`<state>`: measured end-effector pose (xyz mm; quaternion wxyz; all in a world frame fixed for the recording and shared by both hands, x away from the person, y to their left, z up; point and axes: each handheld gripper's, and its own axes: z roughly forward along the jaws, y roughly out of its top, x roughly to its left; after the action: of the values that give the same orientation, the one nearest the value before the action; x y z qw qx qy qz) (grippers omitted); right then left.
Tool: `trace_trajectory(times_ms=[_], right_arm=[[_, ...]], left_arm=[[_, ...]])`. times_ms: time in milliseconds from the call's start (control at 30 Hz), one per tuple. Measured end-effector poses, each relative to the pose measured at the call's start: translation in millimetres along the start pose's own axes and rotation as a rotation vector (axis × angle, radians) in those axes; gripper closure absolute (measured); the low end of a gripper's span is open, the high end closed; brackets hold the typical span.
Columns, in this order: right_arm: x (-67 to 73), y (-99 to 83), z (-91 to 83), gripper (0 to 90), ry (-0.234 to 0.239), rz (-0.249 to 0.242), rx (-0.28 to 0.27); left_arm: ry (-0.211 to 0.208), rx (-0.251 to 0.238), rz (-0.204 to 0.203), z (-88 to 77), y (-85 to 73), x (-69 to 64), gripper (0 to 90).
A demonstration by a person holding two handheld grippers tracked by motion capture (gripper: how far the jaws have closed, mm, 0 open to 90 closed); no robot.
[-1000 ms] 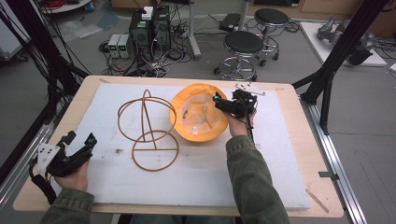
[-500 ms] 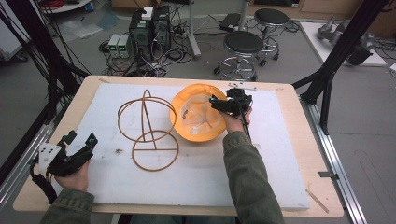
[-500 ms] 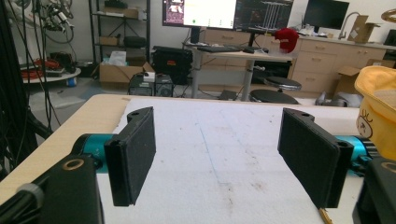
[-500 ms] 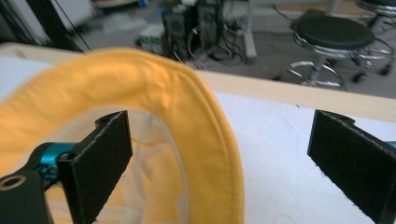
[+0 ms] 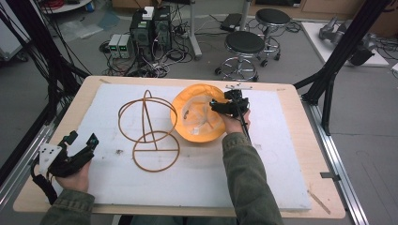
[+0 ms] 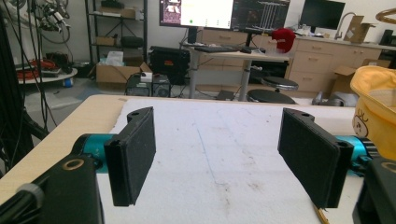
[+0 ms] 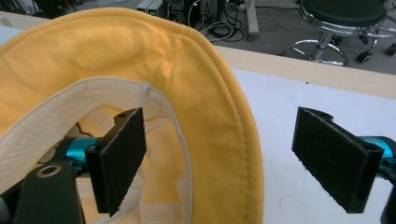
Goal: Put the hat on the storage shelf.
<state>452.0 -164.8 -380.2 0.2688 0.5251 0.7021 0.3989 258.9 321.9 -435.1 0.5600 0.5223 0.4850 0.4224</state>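
Hat [image 7: 219, 107] brim between right tool [image 7: 233, 158] jaws, closing, untouched.

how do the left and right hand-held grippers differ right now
The left hand-held gripper rests near the table's left edge, jaws open over bare white mat. The right hand-held gripper straddles the yellow hat's brim, one jaw inside, one outside; its jaws have just been closing, not yet pressing. Both have black padded jaws.

floor: grey | black stools [image 5: 245, 44] behind table | monitors [image 6: 224, 11] on desk
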Motion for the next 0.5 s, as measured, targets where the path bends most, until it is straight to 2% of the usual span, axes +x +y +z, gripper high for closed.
trace_trajectory(times_ms=[133,200,233,267,333,400,433,500], right_arm=[[-0.2,-0.8,-0.3,25.3,-0.008,0.031,0.015],[-1.1,-0.4,-1.9,35.6,-0.007,0.044,0.015],[-1.1,-0.4,-1.9,35.6,-0.007,0.044,0.015],[-1.9,0.3,-5.1,50.5,-0.001,0.064,0.022],[-2.6,0.7,-8.0,67.8,0.007,0.064,0.026],[-2.1,1.5,-10.4,81.2,0.011,0.066,0.021],[-2.6,2.0,-12.0,84.4,0.027,0.072,0.017],[-2.1,3.0,-14.1,85.3,0.033,0.077,0.0]], left_arm=[[0.0,0.0,-0.001,-0.1,0.0,0.0,28.0],[0.0,0.0,-0.001,-0.1,0.0,0.0,28.0],[0.0,0.0,-0.001,-0.1,0.0,0.0,28.0],[0.0,0.0,-0.002,0.0,-0.1,0.1,28.0],[0.0,-0.001,-0.005,0.1,-0.1,0.0,28.0],[0.0,-0.001,-0.005,0.1,-0.1,0.0,28.0],[0.001,-0.001,-0.005,0.2,-0.1,0.0,28.0],[0.002,0.001,-0.003,0.1,-0.1,0.0,28.0]])
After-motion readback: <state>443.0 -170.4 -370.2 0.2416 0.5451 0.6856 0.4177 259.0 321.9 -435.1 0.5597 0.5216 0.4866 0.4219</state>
